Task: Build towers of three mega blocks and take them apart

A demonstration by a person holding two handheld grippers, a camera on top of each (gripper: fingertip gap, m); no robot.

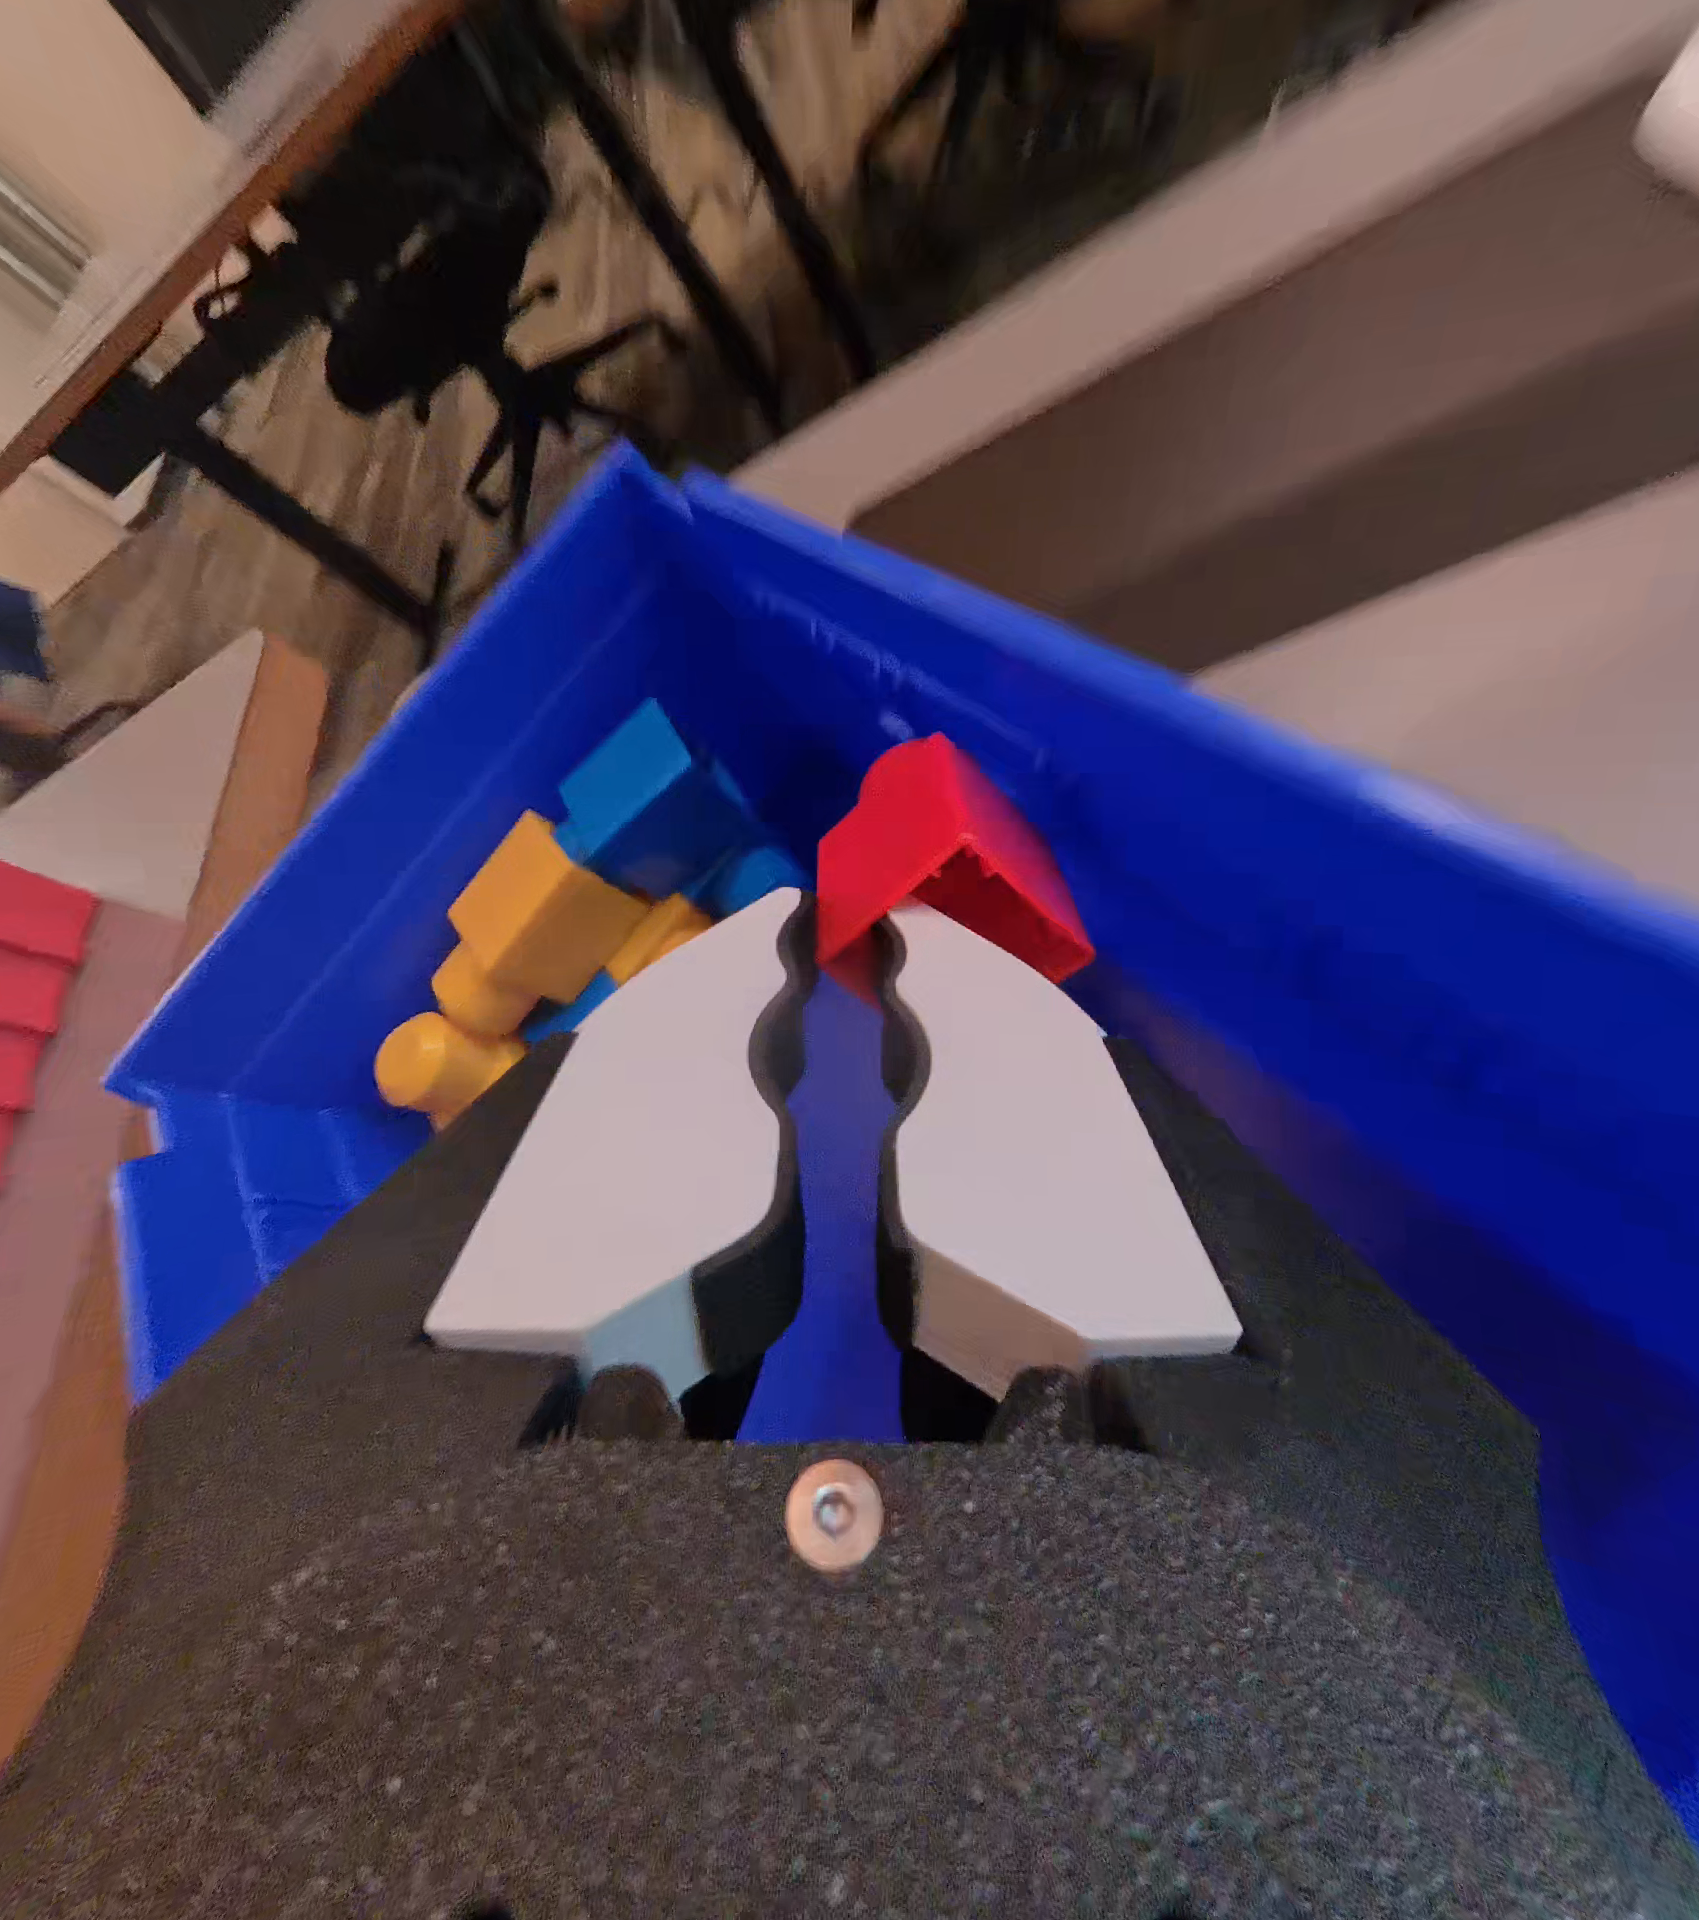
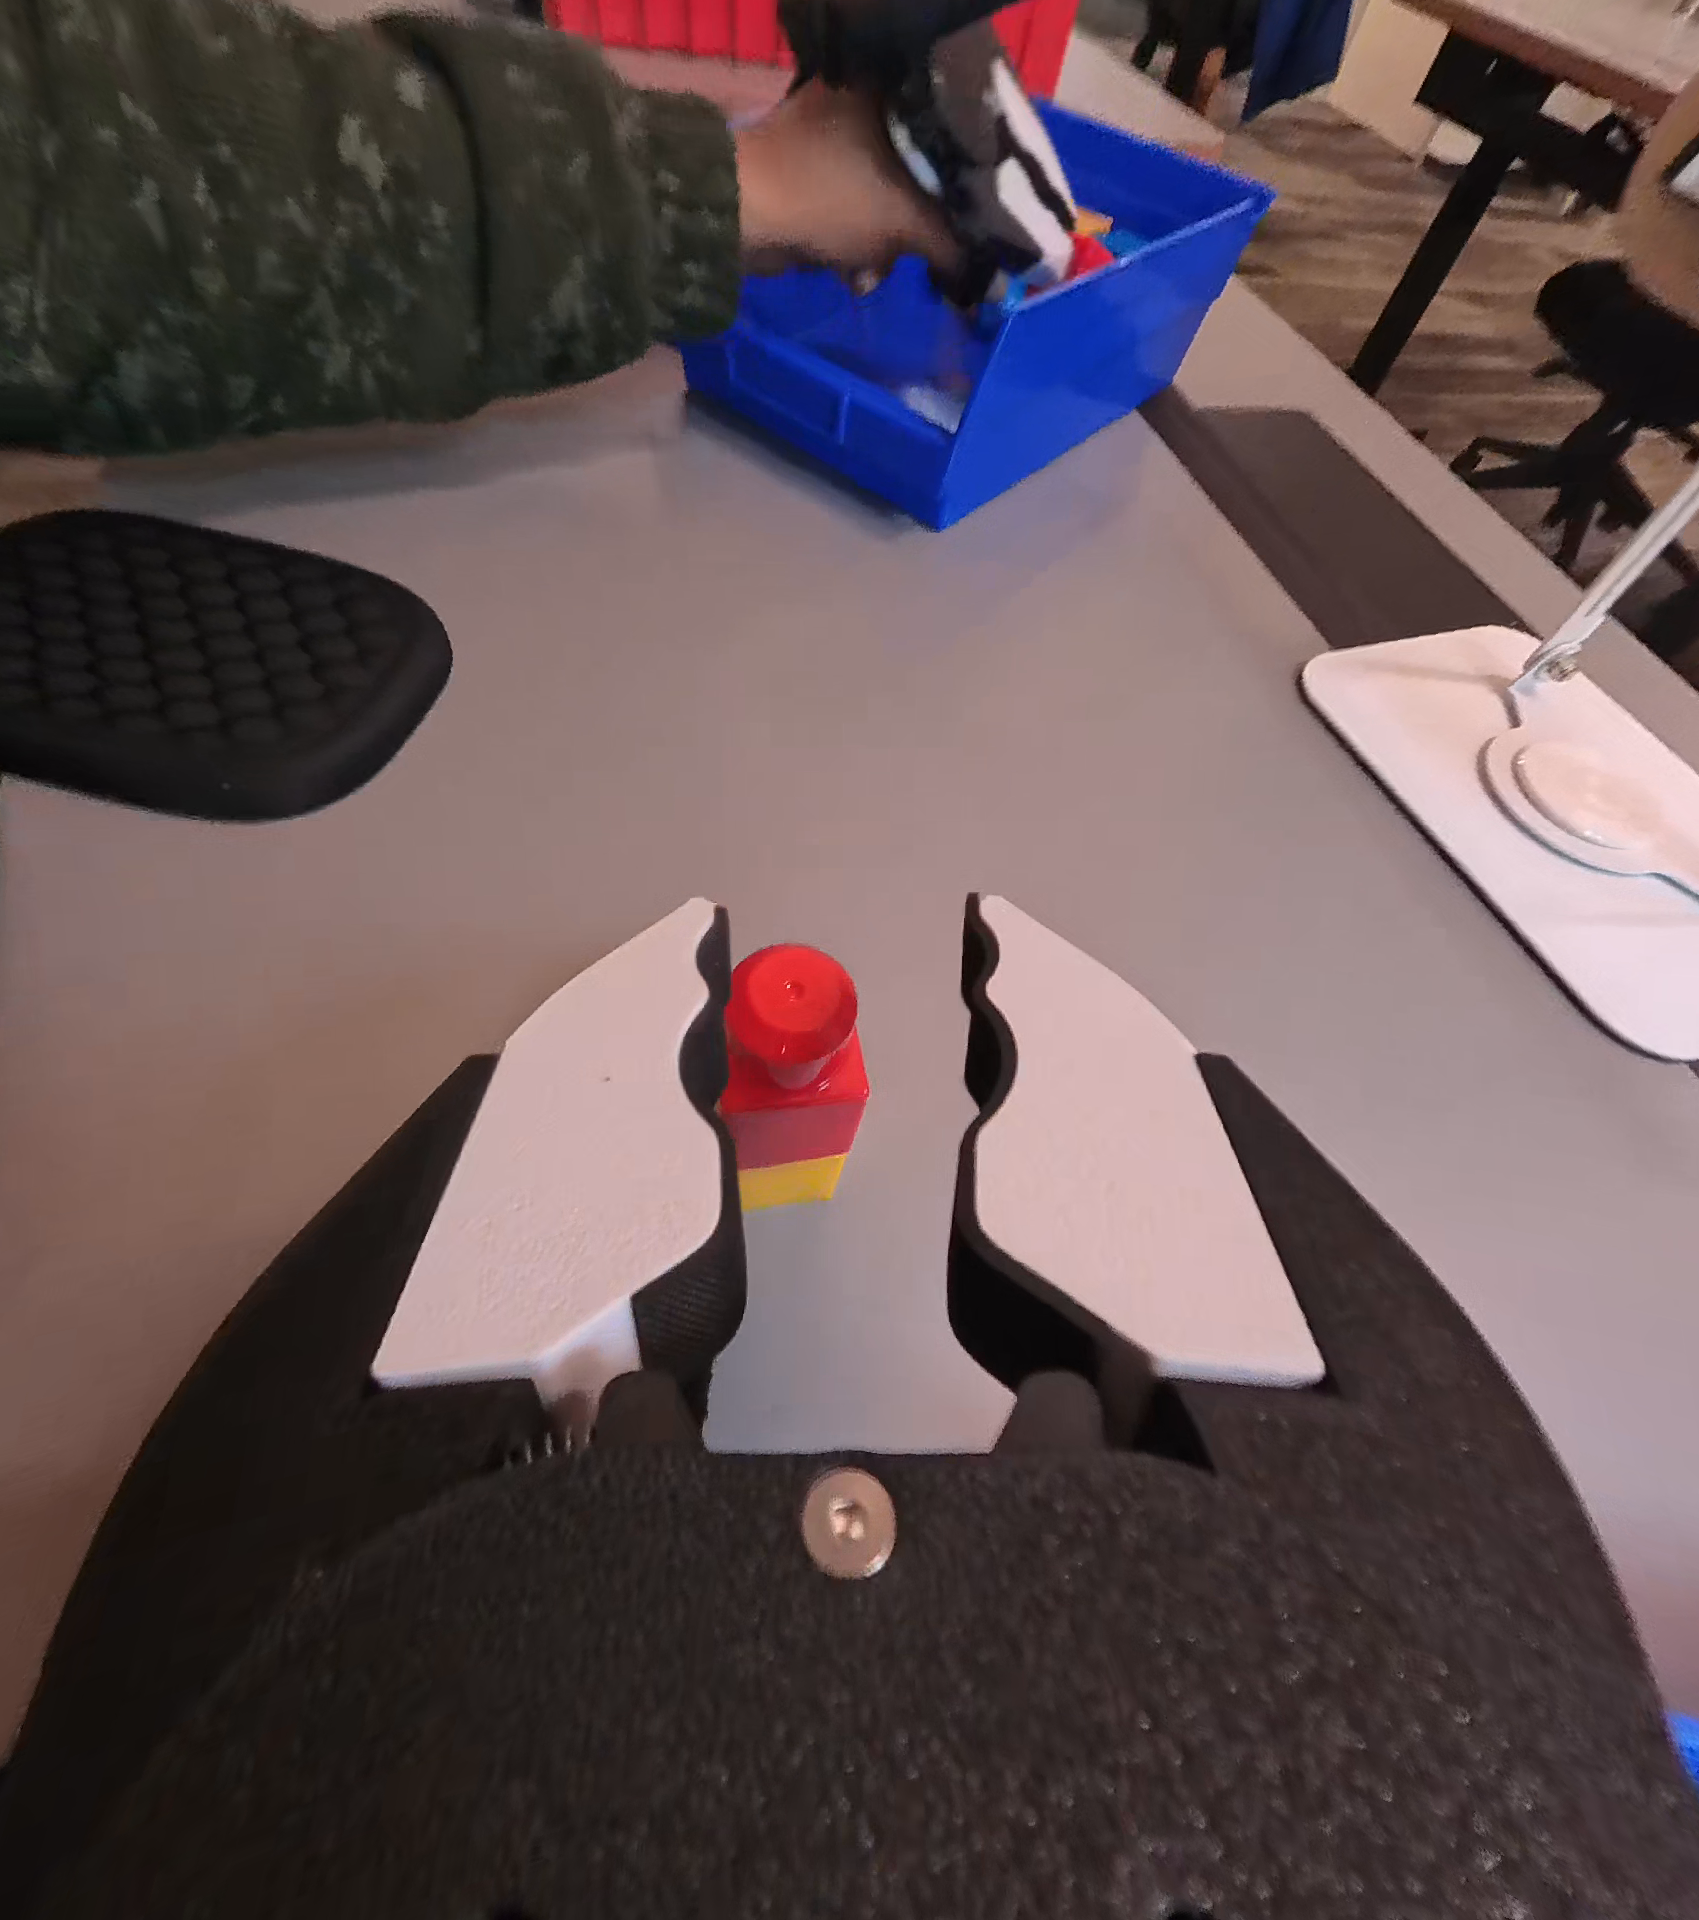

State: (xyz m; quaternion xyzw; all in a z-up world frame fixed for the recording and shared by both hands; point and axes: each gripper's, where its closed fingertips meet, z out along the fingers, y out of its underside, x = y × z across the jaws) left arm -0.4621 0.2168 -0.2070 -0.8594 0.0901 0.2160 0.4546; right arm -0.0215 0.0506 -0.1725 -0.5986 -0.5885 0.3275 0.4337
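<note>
Left gripper (image 1: 847, 935) jaws pinch a red block's (image 1: 938, 862) corner in the blue bin (image 1: 1344, 935); lift slowly, since the hold looks shallow. Right gripper (image 2: 843, 1003) jaws gape open around the red-on-yellow stack (image 2: 795, 1081) on the worktop (image 2: 824, 675); should steady it.

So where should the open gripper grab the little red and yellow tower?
Probably the flat sides of the red block, coming from above. The right hand-held gripper already straddles it, and the round stud on top would slip more easily than the square body.

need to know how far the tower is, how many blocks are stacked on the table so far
2: a red block on a yellow block, between the open right gripper's fingers. More blocks sit in the blue bin.
</note>
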